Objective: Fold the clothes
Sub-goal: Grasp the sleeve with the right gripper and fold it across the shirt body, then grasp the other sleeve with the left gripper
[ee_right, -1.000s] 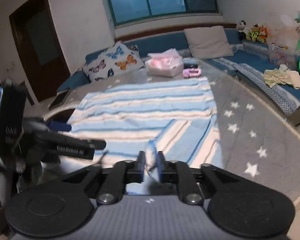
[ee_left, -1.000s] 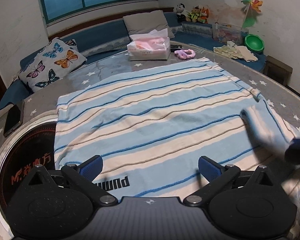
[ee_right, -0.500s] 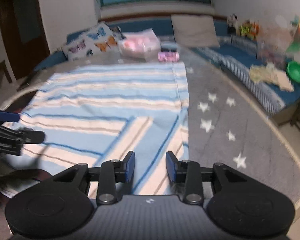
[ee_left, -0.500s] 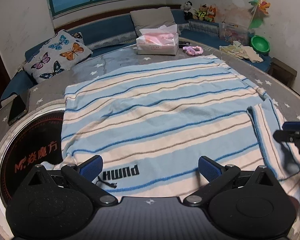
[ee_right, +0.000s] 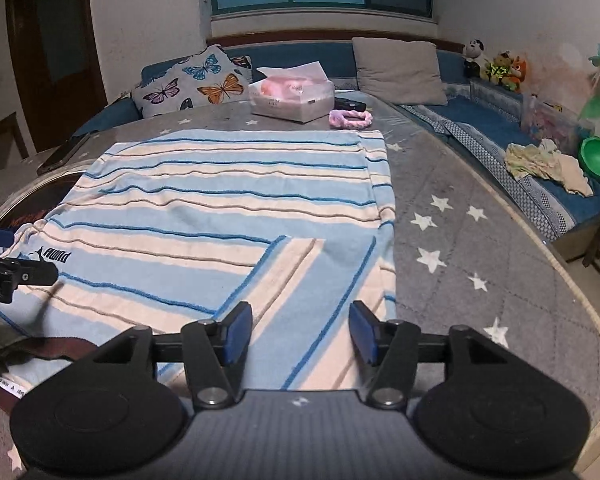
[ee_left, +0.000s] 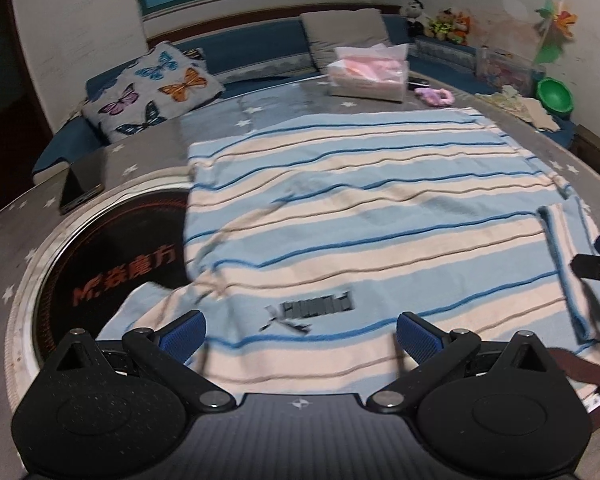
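The blue fingertips (ee_right: 238,330) of the right gripper (ee_right: 300,330) stand part-way apart with only air between them; they have just been opening, and the folded-over sleeve (ee_right: 300,276) lies flat on the cloth below them, gripped by nothing. The left gripper (ee_left: 300,334) has its own blue pads (ee_left: 182,334) spread wide, also empty, hanging over the near hem of the striped garment (ee_left: 360,216).

That garment, light blue and cream with thin dark-blue and brown lines, is spread flat across the middle of the round table (ee_right: 480,240), which wears a grey cover dotted with white stars. Its near edge reaches the table's near rim, and a small black logo (ee_right: 54,257) sits near that hem on the left side. On the left, a corner of the fabric overlaps a dark round inset (ee_left: 112,264) with orange lettering.

Toward the far edge of the table sit a tissue box (ee_right: 292,96) with pink contents and, just beside it, a pink scrunchie (ee_right: 350,119). A phone (ee_left: 80,188) lies near the left rim. Behind the table, a butterfly-print cushion (ee_right: 192,82) leans on the blue sofa (ee_right: 480,120).
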A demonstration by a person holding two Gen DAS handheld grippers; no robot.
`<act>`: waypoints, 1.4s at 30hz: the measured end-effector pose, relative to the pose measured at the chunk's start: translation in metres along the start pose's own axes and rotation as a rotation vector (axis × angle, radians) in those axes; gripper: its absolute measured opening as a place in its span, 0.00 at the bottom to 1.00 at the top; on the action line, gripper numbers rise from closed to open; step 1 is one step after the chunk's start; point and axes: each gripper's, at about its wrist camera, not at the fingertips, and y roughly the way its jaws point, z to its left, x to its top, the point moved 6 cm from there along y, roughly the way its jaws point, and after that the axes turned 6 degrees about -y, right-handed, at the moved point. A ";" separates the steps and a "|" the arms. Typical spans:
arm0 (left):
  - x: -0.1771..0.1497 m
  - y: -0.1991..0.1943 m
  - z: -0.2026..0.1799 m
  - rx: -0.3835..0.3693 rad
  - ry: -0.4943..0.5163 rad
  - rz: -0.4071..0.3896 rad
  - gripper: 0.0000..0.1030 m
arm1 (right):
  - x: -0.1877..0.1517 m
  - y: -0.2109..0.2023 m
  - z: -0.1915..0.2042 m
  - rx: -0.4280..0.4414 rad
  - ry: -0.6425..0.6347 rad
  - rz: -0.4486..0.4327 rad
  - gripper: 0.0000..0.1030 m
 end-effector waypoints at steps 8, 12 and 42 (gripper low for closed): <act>-0.009 -0.009 0.043 0.076 -0.064 0.003 0.95 | -0.001 0.001 0.002 0.008 -0.007 -0.003 0.60; -0.013 -0.008 0.061 0.111 -0.079 0.014 0.92 | -0.001 0.001 0.002 0.011 -0.004 -0.005 0.61; -0.026 -0.007 0.138 0.143 -0.201 0.063 0.75 | -0.002 0.002 0.004 0.018 -0.010 -0.009 0.67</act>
